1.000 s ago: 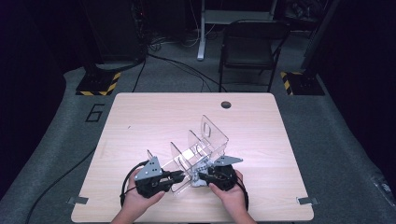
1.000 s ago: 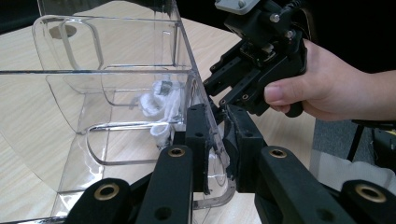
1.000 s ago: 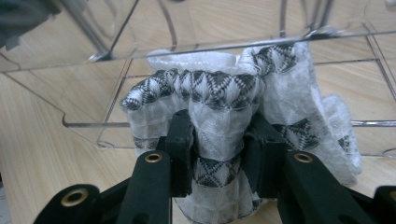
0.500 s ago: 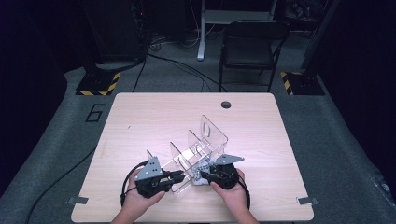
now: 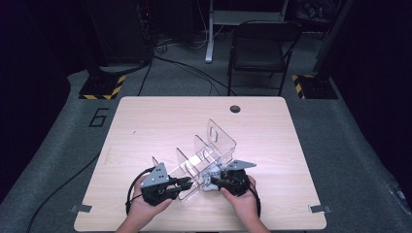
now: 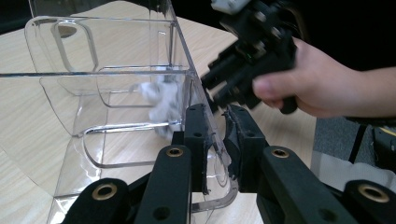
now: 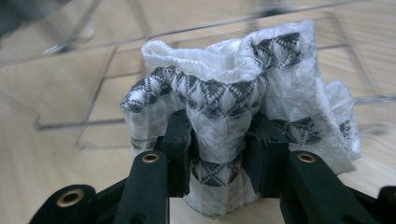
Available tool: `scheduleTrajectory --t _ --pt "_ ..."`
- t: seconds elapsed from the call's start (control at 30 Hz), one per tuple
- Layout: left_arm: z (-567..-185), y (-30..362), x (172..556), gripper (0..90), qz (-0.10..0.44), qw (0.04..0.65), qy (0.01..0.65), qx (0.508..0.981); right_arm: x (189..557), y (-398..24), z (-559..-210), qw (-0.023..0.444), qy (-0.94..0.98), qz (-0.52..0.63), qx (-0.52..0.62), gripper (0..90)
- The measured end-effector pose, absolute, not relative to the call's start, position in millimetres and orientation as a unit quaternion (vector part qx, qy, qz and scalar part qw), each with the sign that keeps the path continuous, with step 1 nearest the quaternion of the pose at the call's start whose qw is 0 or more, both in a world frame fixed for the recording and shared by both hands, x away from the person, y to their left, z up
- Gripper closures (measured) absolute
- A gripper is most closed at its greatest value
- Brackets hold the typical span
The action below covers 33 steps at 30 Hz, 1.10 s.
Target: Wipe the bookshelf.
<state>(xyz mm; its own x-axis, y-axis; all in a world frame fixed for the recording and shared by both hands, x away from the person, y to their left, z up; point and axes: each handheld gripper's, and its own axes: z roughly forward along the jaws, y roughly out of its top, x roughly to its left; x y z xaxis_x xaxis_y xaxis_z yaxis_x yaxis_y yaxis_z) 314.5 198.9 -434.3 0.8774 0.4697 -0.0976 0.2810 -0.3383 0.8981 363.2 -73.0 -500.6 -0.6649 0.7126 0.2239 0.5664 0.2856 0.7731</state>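
**A:** From above I had the clear acrylic organizer (image 5: 206, 155) lying on the wooden table (image 5: 145, 126), and both grippers sat at the organizer's near end. What did the close cameras give you?

**B:** More than the high view did. In the left gripper view my left gripper (image 6: 215, 140) was pinching the organizer's clear side wall (image 6: 212, 154), one pad on each face of the panel, near its rounded bottom corner. From above that grip was just a dark blur at the organizer's near left corner (image 5: 182, 183).

**A:** And the right?

**B:** In the right gripper view my right gripper (image 7: 218, 149) was clamped on a bunched white cloth (image 7: 233, 93) with a black diamond pattern. Its jaws had just been easing apart, yet the fabric was squeezed between the pads. The organizer's panels lay blurred behind the cloth.

**A:** From above the cloth (image 5: 210, 175) was only a pale speck against the organizer's near right side, ahead of the right gripper (image 5: 216, 180).

**B:** The left gripper view showed it through the clear wall (image 6: 161, 100), inside the organizer.

**A:** Beyond the organizer, a dark round hole (image 5: 235, 108) marked the table's far edge, and a black chair (image 5: 260, 53) stood on the floor past that.
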Motion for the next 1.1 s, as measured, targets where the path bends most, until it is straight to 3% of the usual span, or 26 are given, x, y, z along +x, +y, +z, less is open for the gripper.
scheduleTrajectory --t 0.23,0.3,0.5,0.73,1.1 --pt "-434 199 314 79.4 0.095 0.525 0.228 0.814 371 -84 -500 0.093 0.787 0.436 0.427 64.3" --pt "-434 199 314 79.4 0.094 0.525 0.228 0.815 372 -87 -502 0.073 0.768 0.447 0.453 64.1" --pt "-434 199 314 79.3 0.095 0.524 0.229 0.815 352 -60 -504 0.054 0.809 0.451 0.373 64.0" --pt "-434 199 314 79.3 0.095 0.525 0.229 0.814 364 -79 -503 0.081 0.785 0.442 0.427 65.0" --pt "-434 199 314 79.1 0.095 0.525 0.230 0.814 347 -53 -505 0.040 0.813 0.451 0.365 66.5"
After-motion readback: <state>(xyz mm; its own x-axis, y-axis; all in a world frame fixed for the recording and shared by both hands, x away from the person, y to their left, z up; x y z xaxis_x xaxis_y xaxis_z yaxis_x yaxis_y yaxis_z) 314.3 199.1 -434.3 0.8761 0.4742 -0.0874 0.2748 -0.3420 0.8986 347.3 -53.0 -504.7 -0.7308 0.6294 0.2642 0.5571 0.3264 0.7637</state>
